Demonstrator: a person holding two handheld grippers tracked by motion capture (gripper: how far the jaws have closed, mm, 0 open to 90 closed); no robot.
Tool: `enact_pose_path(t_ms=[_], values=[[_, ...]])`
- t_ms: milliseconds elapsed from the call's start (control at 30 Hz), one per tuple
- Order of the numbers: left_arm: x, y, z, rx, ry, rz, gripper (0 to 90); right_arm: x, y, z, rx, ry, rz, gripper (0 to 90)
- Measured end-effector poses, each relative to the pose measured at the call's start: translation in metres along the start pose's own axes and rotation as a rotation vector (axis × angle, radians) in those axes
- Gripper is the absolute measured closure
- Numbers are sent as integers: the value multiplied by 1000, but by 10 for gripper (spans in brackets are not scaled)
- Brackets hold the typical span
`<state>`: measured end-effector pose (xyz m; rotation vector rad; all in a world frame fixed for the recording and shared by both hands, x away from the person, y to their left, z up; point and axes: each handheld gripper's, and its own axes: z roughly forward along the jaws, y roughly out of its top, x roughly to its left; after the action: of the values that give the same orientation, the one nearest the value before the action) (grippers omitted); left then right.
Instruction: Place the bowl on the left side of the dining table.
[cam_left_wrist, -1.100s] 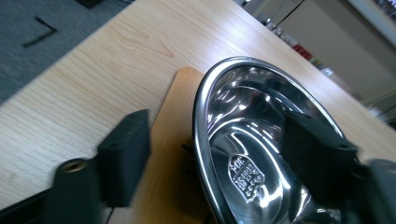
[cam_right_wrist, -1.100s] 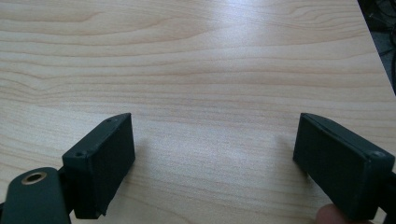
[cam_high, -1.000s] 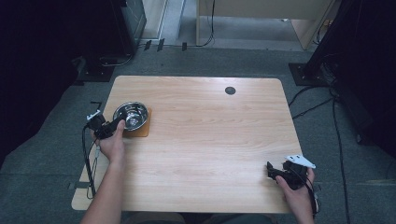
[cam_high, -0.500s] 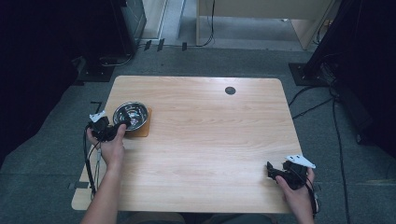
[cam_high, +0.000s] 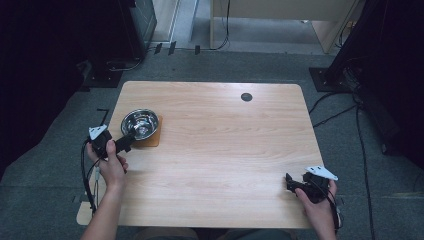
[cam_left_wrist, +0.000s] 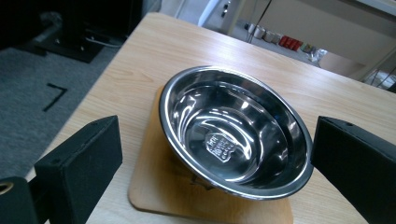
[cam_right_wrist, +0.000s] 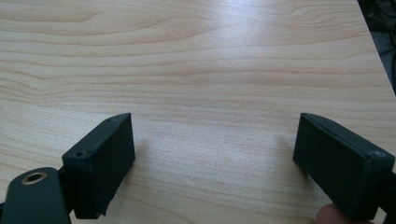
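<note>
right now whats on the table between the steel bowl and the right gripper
Nothing: in the high view only bare wood lies between the steel bowl and the right gripper.

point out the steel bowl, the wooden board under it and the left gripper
steel bowl (cam_left_wrist: 224, 140), left gripper view, inner bottom by the stamped mark
wooden board (cam_left_wrist: 154, 186), left gripper view, bare near corner
left gripper (cam_high: 129, 140), high view, between its open fingertips
</note>
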<state>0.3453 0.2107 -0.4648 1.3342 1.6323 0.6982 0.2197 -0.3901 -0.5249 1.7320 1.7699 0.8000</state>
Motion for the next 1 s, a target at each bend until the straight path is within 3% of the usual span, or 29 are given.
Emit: enact_pose_path(t_ms=[67,267,533,700,1000], values=[[1,0,-4,-7,-16,-8,20,0,0,0,0,0,0,120],[1,-5,-11,0,-28,25,20,0,0,0,0,0,0,120],[2,-18,-20,17,-32,82,20,0,0,0,0,0,0,120],[3,-25,-28,30,-37,143,20,0,0,0,0,0,0,120],[12,-42,-43,39,-49,151,20,0,0,0,-1,0,1,120]])
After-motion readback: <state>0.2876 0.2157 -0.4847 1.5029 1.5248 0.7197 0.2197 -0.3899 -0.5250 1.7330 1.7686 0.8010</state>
